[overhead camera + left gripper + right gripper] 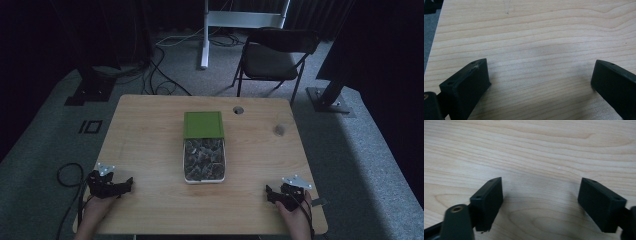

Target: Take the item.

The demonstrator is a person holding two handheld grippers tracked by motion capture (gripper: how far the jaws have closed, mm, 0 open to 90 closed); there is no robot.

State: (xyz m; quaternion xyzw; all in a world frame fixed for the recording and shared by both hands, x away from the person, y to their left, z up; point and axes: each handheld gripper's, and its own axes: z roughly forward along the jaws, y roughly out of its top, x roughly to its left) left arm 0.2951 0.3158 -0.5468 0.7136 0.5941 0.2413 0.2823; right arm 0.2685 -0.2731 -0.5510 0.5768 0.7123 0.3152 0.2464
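A: Left gripper (pixel 127 184), near table (pixel 150 150) edge: status?
B: Jaws wide, nothing between them.
A: Box (pixel 204 159) with green lid (pixel 203 124)?
B: Table centre, long axis running away from the person, lid at far end.
A: Right gripper (pixel 269 192)?
B: Jaws wide, nothing held.

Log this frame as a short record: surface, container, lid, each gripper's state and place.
surface: light wooden table
container: white rectangular tray of dark mixed pieces, mid-table
lid: flat green square lid, at the tray's far end, overlapping it
left gripper: open, nothing between jaws, at near left table edge
right gripper: open, nothing between jaws, at near right edge
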